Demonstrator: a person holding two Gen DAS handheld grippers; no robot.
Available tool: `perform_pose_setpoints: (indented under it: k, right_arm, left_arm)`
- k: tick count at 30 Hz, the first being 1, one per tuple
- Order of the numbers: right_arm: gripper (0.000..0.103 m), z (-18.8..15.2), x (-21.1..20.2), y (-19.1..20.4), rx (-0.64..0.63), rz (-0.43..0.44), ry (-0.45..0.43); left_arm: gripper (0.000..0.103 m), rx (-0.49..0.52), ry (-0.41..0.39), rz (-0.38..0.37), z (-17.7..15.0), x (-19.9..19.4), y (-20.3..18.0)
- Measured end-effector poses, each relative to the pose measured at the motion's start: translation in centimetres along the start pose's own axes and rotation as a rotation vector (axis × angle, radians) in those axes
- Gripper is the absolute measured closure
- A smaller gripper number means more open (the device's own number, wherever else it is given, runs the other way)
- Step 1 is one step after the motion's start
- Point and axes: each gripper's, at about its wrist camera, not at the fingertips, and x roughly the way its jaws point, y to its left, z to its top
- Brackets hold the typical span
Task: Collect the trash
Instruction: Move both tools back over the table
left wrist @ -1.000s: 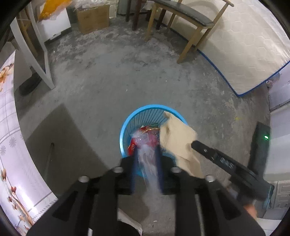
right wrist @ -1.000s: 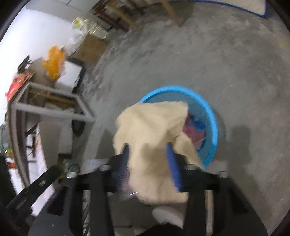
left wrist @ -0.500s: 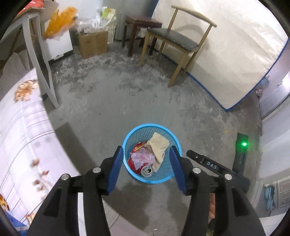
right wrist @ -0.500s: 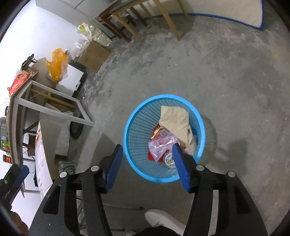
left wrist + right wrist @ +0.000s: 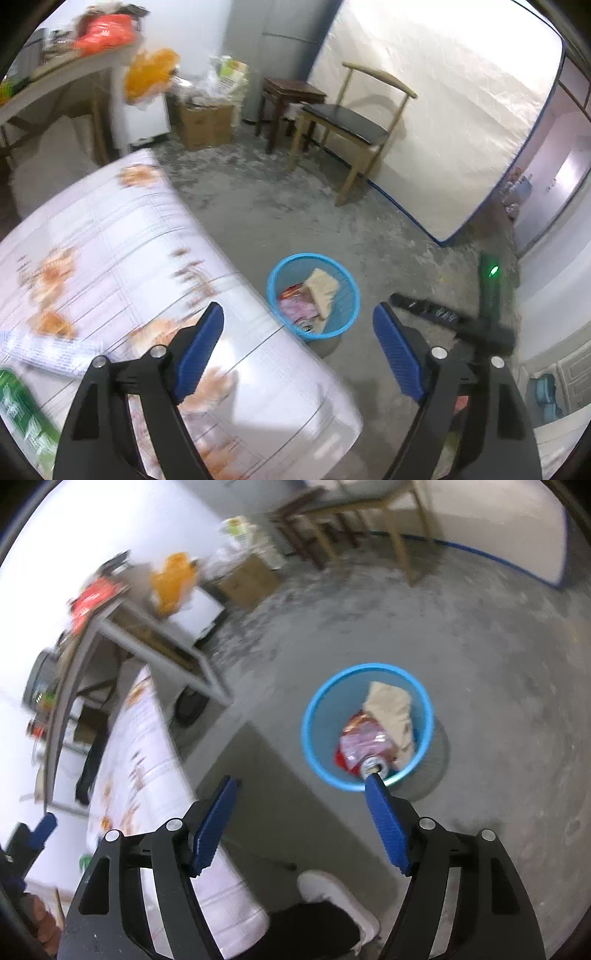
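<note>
The bin (image 5: 367, 727) stands on the concrete floor just beside the table (image 5: 147, 258), and the trash is in it: a tan cloth (image 5: 389, 705) against the far wall, a clear wrapper (image 5: 364, 744) over something red, and a can (image 5: 373, 766) at the near rim. Both grippers hang above and apart from it. The left gripper (image 5: 297, 347) is empty, its jaws opening wide with nothing between them; the right gripper (image 5: 297, 821) is the same, jaws spreading, nothing held.

More seems to wait on the table: a green packet (image 5: 22, 410) and a printed paper (image 5: 44, 354) near the left hand's edge. I'd say the next step is another pickup there. To do it well, come down with the jaws fully spread, pinch the packet across its narrow side, and take the flat paper by an edge so it doesn't slide on the slick cloth. A white shoe (image 5: 332, 897) stands close by the table.
</note>
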Motion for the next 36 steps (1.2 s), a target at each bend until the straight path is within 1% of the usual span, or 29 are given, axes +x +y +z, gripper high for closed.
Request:
perform_pose_setpoints:
  k: [3,6,7,9,11,14,15,17,19,22,24,27,30,32,33,35,36]
  right_arm:
    - [0.032,-1.2,-0.7,2.9,-0.062,0.038,0.006]
    - [0.032,-2.1,-0.4,6.3,-0.105,0.103,0.035]
    - [0.032,-2.6,-0.2,8.1,-0.129,0.13,0.049]
    - [0.032,-3.2,0.2,10.6,-0.173,0.162,0.071]
    - [0.032,-4.2,0.4,14.0,-0.246,0.201,0.093]
    - [0.031,-5.7,0.2,18.1,-0.333,0.237,0.112]
    - [0.031,-6.3,0.2,19.7,-0.368,0.252,0.124]
    - [0.029,-7.8,0.3,22.5,-0.435,0.281,0.15]
    - [0.028,-9.3,0.5,24.6,-0.489,0.297,0.176]
    - [0.026,-12.0,1.2,27.9,-0.574,0.329,0.234]
    - [0.026,-14.1,2.2,30.0,-0.622,0.349,0.278]
    - [0.026,-16.7,3.5,32.3,-0.678,0.359,0.335]
    - [0.026,-19.0,5.1,34.5,-0.725,0.361,0.384]
    - [0.026,-19.9,5.8,35.4,-0.745,0.359,0.4]
    - [0.026,-20.3,6.3,36.0,-0.756,0.352,0.407]
    - [0.026,-20.9,7.2,37.0,-0.776,0.356,0.414]
    - [0.026,-21.2,7.6,37.5,-0.79,0.349,0.418]
  left_arm:
    - [0.021,-0.033,-0.051,0.062,-2.9,-3.8,2.5]
    - [0.021,-0.056,-0.09,0.132,-5.5,-6.4,4.8]
    - [0.021,-0.067,-0.103,0.162,-6.6,-7.4,5.5]
    - [0.021,-0.092,-0.124,0.196,-8.7,-9.0,7.0]
    - [0.021,-0.134,-0.146,0.243,-11.4,-11.1,9.1]
    - [0.021,-0.189,-0.171,0.311,-14.8,-13.5,11.4]
    - [0.021,-0.22,-0.179,0.351,-16.4,-14.6,12.5]
    - [0.021,-0.272,-0.193,0.401,-18.5,-16.1,14.2]
    - [0.021,-0.346,-0.221,0.455,-21.1,-18.3,16.4]
    - [0.021,-0.449,-0.269,0.524,-23.6,-20.5,19.2]
    - [0.021,-0.521,-0.275,0.563,-24.9,-21.4,21.4]
    - [0.021,-0.599,-0.268,0.598,-26.1,-22.0,24.4]
    - [0.021,-0.654,-0.236,0.615,-26.8,-21.3,27.1]
    - [0.028,-0.685,-0.215,0.611,-27.3,-20.7,28.5]
    - [0.03,-0.701,-0.199,0.608,-27.6,-20.2,29.1]
    - [0.037,-0.737,-0.184,0.58,-28.0,-19.4,30.2]
    - [0.038,-0.747,-0.177,0.565,-28.0,-19.0,30.5]
